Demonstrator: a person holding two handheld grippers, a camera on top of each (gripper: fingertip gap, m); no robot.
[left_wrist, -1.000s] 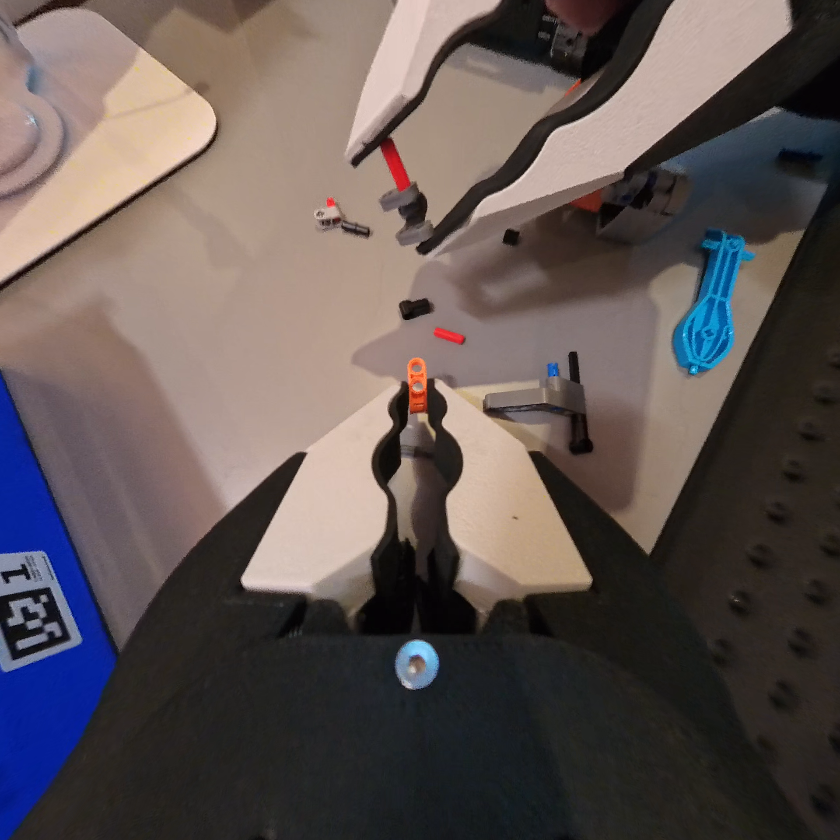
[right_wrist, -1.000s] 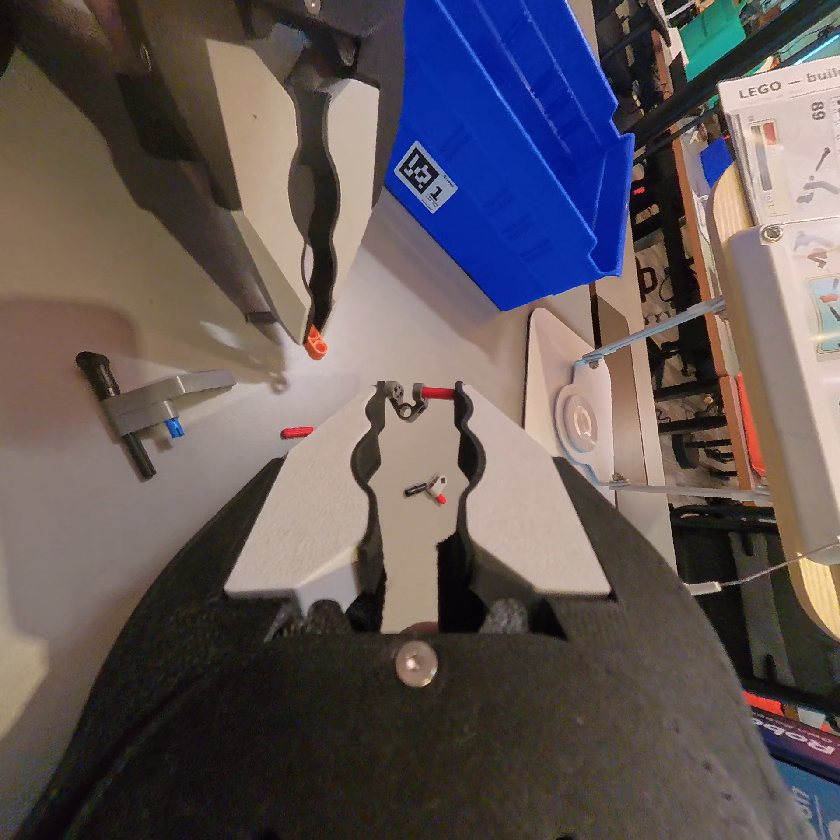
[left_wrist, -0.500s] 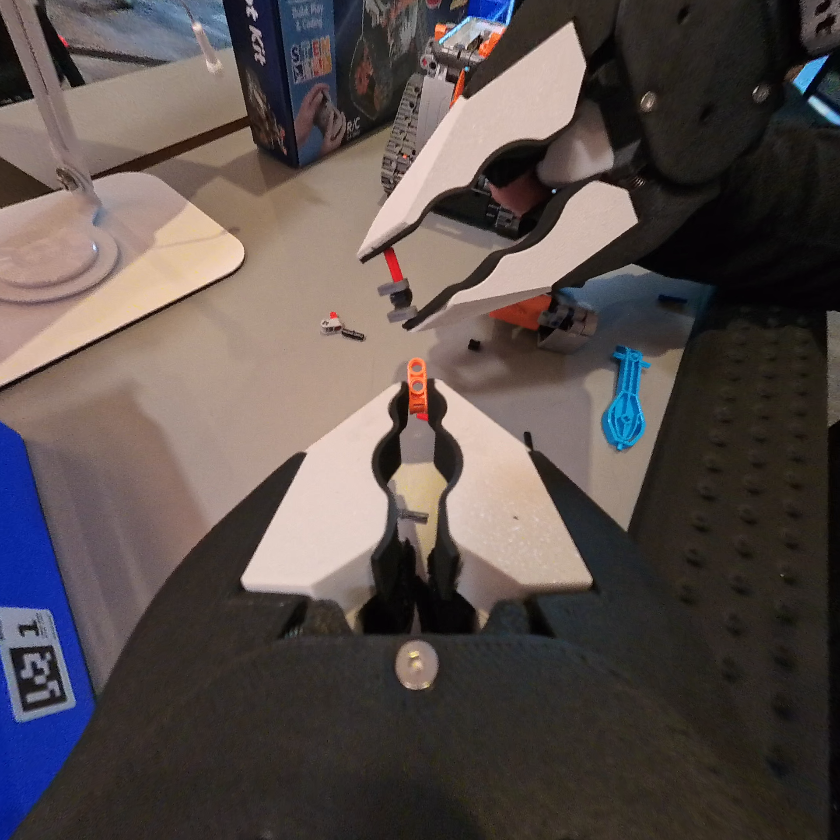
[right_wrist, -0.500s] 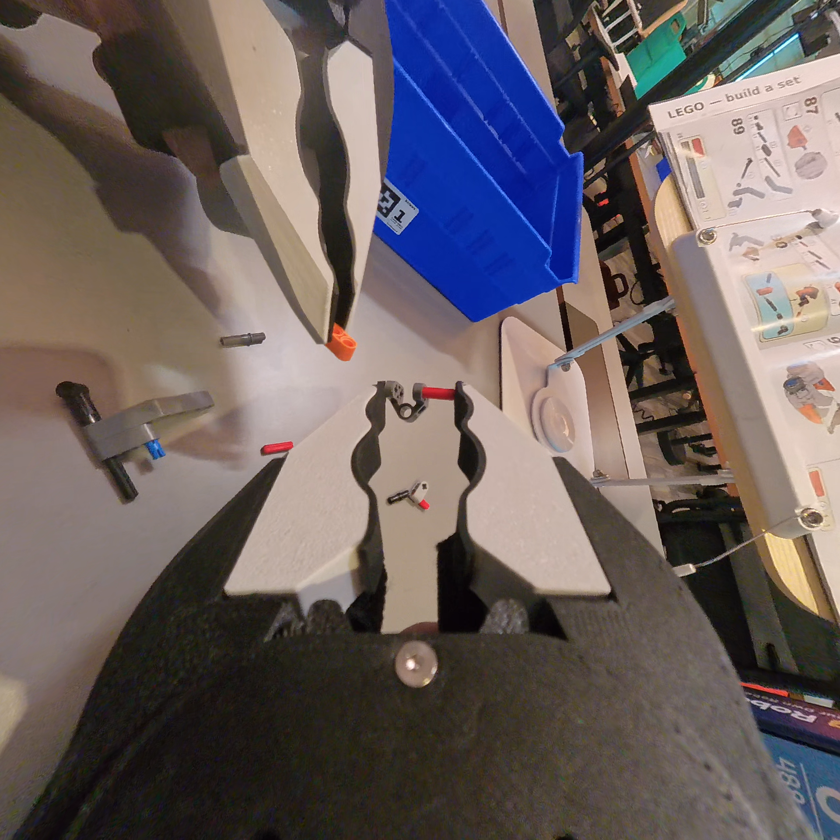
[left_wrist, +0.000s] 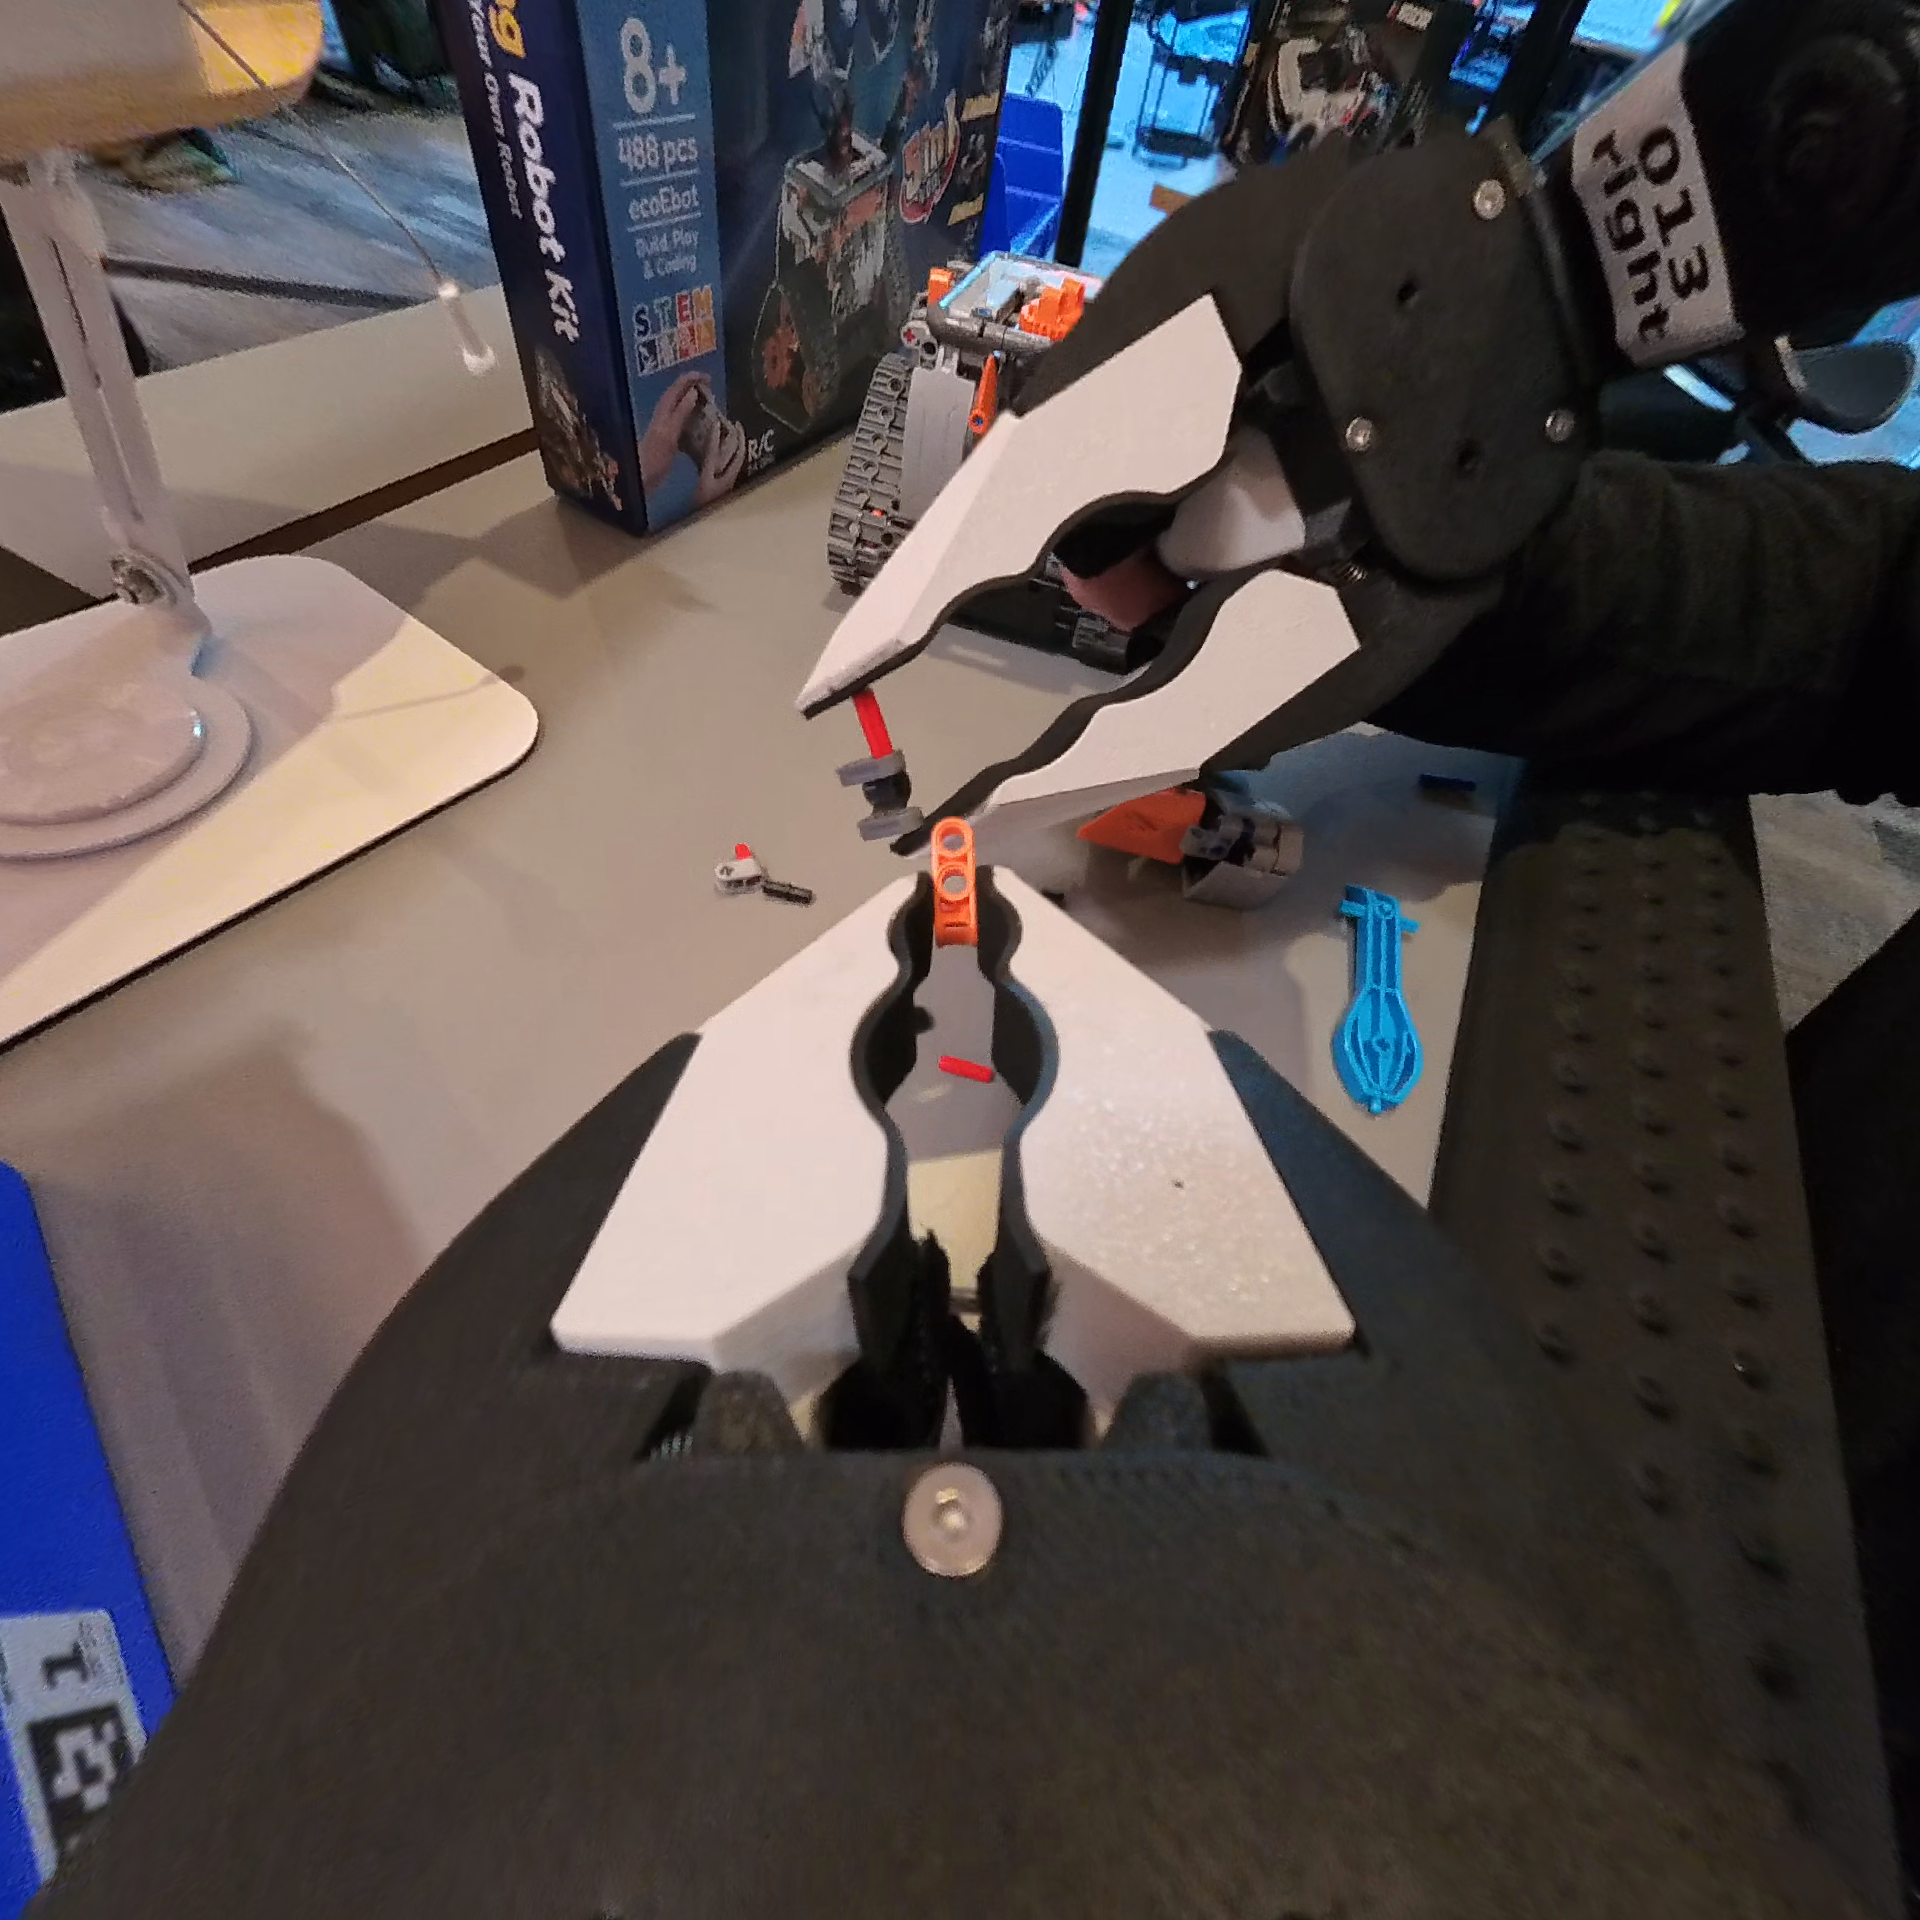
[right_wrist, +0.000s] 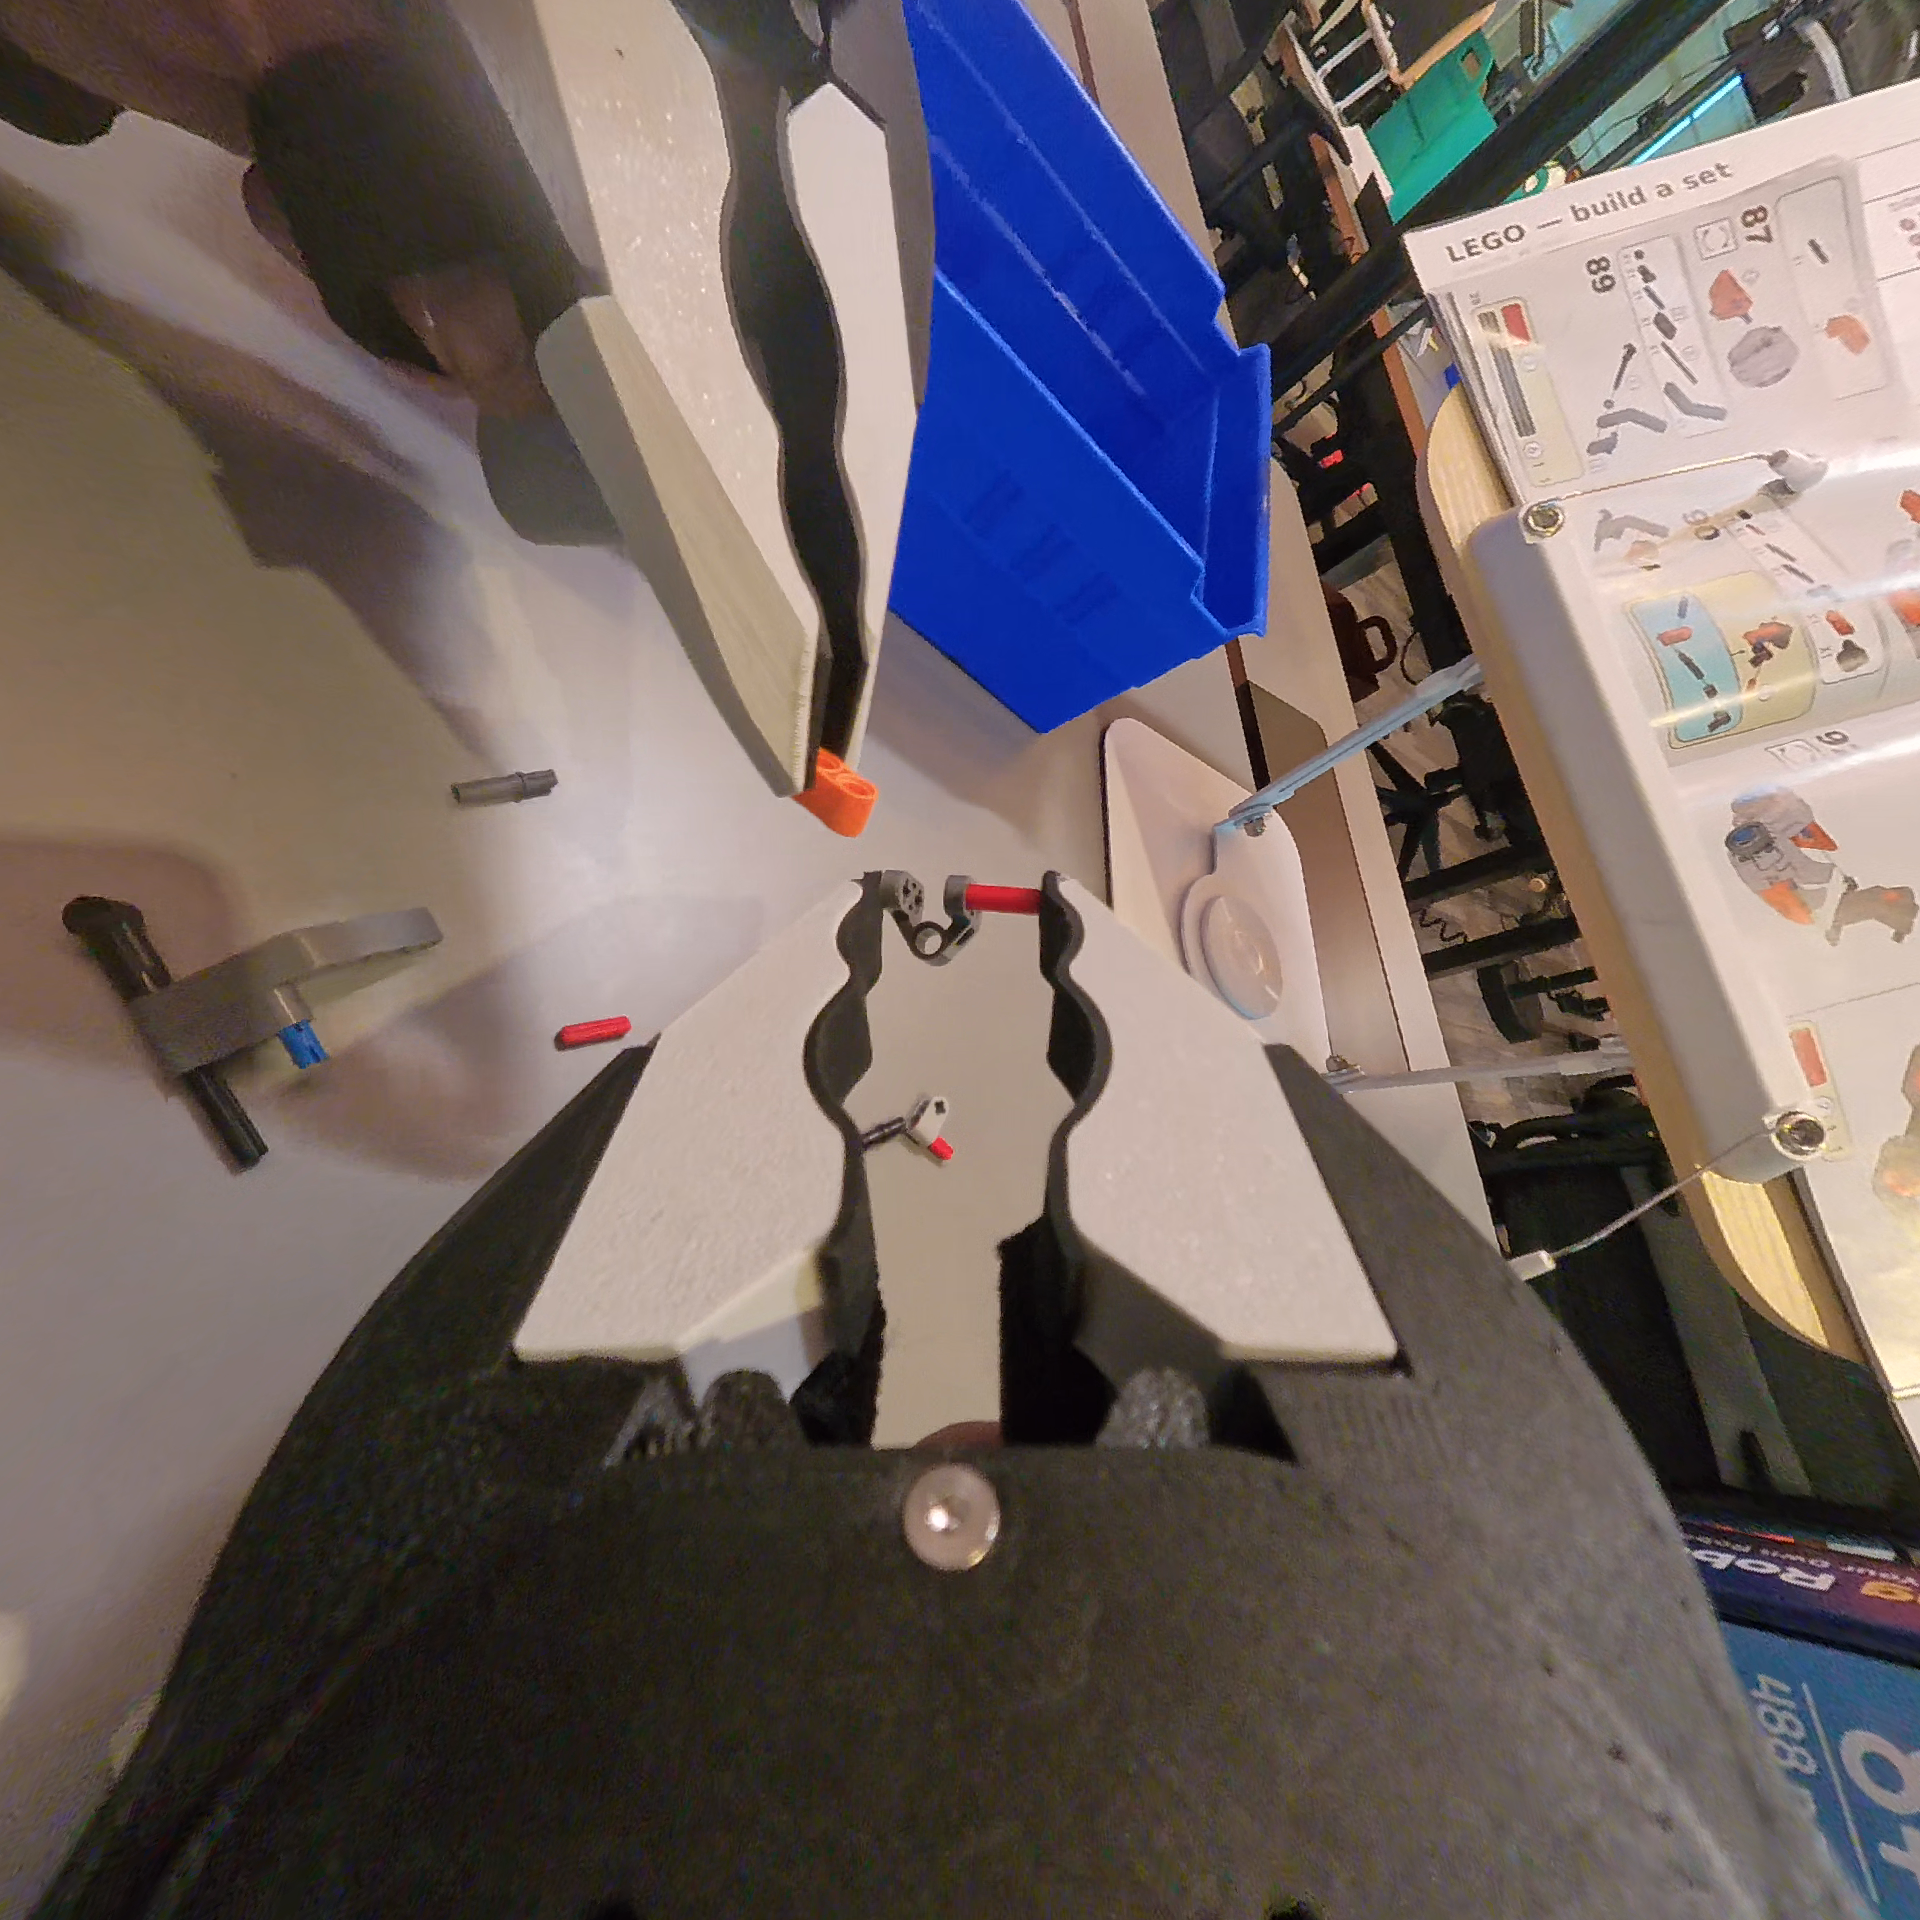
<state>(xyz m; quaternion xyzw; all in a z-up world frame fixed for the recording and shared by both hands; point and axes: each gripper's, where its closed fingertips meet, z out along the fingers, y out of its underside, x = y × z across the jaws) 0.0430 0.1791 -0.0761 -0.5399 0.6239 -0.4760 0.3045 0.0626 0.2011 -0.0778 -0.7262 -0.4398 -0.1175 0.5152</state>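
Left wrist view: my left gripper (left_wrist: 954, 883) pinches an orange connector (left_wrist: 953, 881) at its tips. My right gripper (right_wrist: 961, 902), jaws partly apart, clamps a red axle with grey connectors (right_wrist: 951, 914), just beside the orange piece above the table (left_wrist: 520, 987).

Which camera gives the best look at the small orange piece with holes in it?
The left wrist view: the orange piece stands upright, pinched at the tips of the left gripper, its face holes plainly visible. In the right wrist view the orange piece shows only as an end-on stub poking from the shut jaws.

grey table (left_wrist: 436, 997) | white lamp base (left_wrist: 260, 717) at its left edge | black perforated mat (left_wrist: 1621, 1143) on the right | dark metal racks (right_wrist: 1455, 582) behind, dim room
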